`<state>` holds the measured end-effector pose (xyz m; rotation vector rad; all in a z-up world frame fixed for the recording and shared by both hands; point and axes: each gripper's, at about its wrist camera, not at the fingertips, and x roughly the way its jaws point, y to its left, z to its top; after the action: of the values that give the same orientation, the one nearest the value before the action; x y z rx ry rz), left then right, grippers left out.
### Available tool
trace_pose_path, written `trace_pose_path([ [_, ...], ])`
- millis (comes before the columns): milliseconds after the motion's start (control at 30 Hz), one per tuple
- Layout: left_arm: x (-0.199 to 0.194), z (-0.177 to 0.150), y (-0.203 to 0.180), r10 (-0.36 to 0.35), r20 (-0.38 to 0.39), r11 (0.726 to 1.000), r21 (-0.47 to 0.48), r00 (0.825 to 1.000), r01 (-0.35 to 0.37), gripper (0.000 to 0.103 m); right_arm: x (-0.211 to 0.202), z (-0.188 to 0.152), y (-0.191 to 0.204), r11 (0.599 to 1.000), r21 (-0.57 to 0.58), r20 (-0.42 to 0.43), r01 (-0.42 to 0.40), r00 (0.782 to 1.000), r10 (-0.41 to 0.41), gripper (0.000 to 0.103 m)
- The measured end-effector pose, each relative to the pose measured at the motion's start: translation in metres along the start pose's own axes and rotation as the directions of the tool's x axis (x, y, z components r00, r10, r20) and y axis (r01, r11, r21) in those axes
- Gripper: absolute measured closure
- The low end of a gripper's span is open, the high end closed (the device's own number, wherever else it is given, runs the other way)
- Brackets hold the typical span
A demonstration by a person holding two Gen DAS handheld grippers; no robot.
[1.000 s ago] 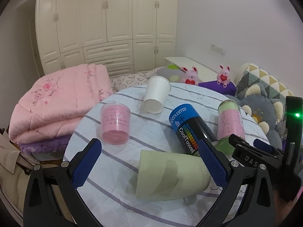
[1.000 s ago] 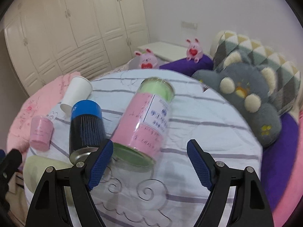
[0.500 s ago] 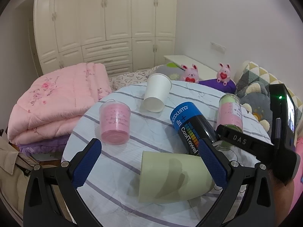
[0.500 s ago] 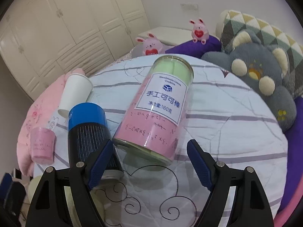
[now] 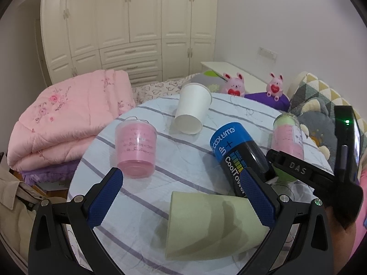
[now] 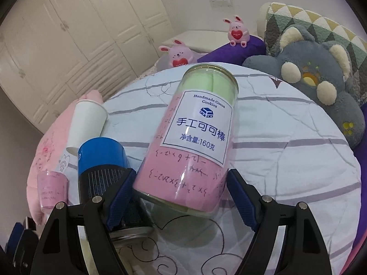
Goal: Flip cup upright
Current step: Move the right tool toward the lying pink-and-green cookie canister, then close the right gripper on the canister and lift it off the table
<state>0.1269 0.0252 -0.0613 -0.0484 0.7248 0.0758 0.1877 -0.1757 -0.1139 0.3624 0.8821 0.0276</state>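
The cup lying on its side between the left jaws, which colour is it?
Pale green cup; left wrist view.

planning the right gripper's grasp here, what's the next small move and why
Probably ease the right gripper forward, then close. Its open fingers already flank the base of the tall clear cookie jar with pink and green filling, which is tilted, not upright. The blue-capped black can crowds the left finger, so go slowly.
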Motion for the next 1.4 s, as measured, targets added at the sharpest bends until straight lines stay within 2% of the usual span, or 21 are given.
trace_pose_path([
  [333, -0.011, 0.001, -0.012, -0.012, -0.010, 1.000, 0.013, 1.000, 0.012, 0.000, -0.016, -0.012, -0.004, 0.998, -0.067, -0.031, -0.010, 0.999, 0.008, 0.024],
  [500, -0.029, -0.004, -0.018, -0.030, -0.002, 0.999, 0.018, 1.000, 0.030, 0.000, -0.038, -0.031, -0.014, 0.995, -0.103, -0.042, -0.014, 0.999, 0.009, 0.024],
  [667, -0.046, -0.012, -0.026, -0.076, -0.028, 0.997, 0.015, 0.997, 0.077, 0.000, -0.060, -0.053, -0.022, 0.991, -0.129, -0.062, -0.030, 0.998, 0.022, 0.024],
  [967, -0.074, -0.036, -0.056, -0.092, -0.077, 0.993, 0.071, 0.993, 0.098, 0.000, -0.094, -0.098, -0.027, 0.979, -0.180, -0.105, -0.099, 0.991, 0.081, 0.024],
  [1133, -0.081, -0.044, -0.063, -0.119, -0.101, 0.990, 0.064, 0.988, 0.126, 0.000, -0.106, -0.119, -0.022, 0.963, -0.221, -0.120, -0.154, 0.984, 0.129, 0.024],
  [1300, -0.083, -0.050, -0.070, -0.085, -0.120, 0.993, 0.071, 0.989, 0.094, 0.000, -0.108, -0.132, -0.016, 0.941, -0.265, -0.128, -0.212, 0.975, 0.184, 0.024],
  [1400, -0.081, -0.052, -0.071, -0.095, -0.143, 0.993, 0.051, 0.985, 0.103, 0.000, -0.108, -0.133, -0.018, 0.933, -0.276, -0.131, -0.230, 0.971, 0.200, 0.024],
])
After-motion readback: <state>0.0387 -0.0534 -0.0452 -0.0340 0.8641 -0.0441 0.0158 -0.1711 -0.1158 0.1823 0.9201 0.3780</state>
